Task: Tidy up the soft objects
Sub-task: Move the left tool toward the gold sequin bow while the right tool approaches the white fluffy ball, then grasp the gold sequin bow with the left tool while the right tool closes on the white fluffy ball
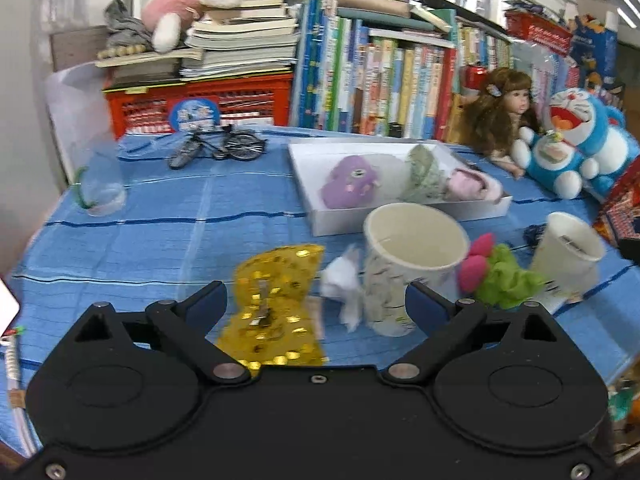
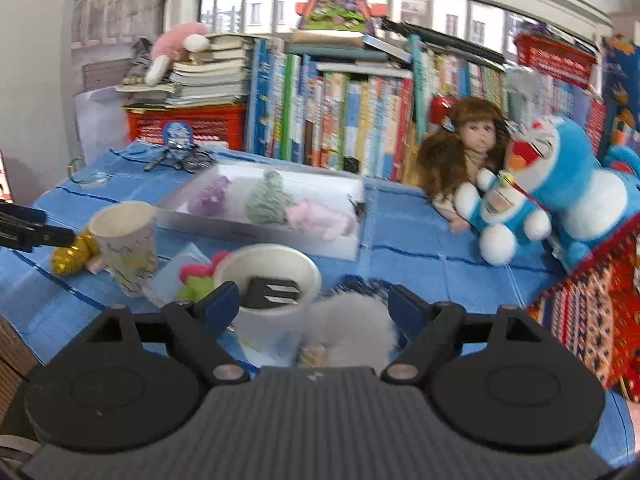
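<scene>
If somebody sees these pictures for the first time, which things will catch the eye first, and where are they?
The big blue Doraemon plush at the far right, with a smaller one and a long-haired doll beside it. Mid-table, a white tray holds three soft items. Near the open left gripper lies a gold sequined bow.

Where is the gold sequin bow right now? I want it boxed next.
In the left wrist view the gold sequin bow lies on the blue cloth between the open left gripper fingers, just left of the white fluff and patterned paper cup.
</scene>
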`<state>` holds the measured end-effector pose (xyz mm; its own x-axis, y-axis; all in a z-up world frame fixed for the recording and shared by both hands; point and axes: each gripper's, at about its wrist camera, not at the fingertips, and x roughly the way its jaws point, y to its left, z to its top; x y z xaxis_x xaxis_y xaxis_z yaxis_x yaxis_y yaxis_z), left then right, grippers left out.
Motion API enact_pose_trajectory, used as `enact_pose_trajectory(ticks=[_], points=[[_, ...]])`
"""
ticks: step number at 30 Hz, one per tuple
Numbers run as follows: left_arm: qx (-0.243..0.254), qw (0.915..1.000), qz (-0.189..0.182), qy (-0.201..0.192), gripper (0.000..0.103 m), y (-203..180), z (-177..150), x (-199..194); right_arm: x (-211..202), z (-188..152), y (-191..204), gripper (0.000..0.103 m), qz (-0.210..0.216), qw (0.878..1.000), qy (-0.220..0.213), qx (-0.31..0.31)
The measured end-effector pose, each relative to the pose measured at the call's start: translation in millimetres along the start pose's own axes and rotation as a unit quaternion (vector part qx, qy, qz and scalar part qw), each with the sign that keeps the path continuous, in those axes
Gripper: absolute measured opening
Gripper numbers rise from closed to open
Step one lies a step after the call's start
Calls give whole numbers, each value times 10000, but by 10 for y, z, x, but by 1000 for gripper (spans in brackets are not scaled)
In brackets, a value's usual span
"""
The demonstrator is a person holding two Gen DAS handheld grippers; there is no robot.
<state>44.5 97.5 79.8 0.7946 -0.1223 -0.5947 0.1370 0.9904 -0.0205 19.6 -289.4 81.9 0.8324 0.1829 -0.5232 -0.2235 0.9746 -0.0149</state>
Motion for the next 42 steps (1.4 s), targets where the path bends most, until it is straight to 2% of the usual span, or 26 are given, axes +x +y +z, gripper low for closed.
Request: enact_pose_trajectory(ticks=[4, 9, 13, 21, 29, 37, 42], points=[[-228, 9996, 124, 97, 96, 112, -50, 74, 41, -108, -153, 89, -331, 9994, 75, -21], [-429, 9987, 176, 190, 95, 225, -128, 185, 183, -219, -311, 89, -509, 9983, 282, 11], [-608, 9978, 140, 236, 95, 273, -193, 282, 364, -368, -342, 89, -434, 9981, 435, 41], [-818, 9962, 171, 257, 95, 278, -264, 409, 634, -510, -144, 89, -168, 9978, 519, -371], [-827, 9960, 154, 300, 90, 256, -319, 455, 650, -560, -33, 89, -387, 9966, 513, -508], [-858, 9957, 219, 272, 81, 267, -328, 481, 458, -644, 137, 64, -328, 9984, 382, -261], [-983, 9946, 221, 230, 80, 308, -335, 467, 479, -622, 237, 53, -329, 9983, 304, -372]])
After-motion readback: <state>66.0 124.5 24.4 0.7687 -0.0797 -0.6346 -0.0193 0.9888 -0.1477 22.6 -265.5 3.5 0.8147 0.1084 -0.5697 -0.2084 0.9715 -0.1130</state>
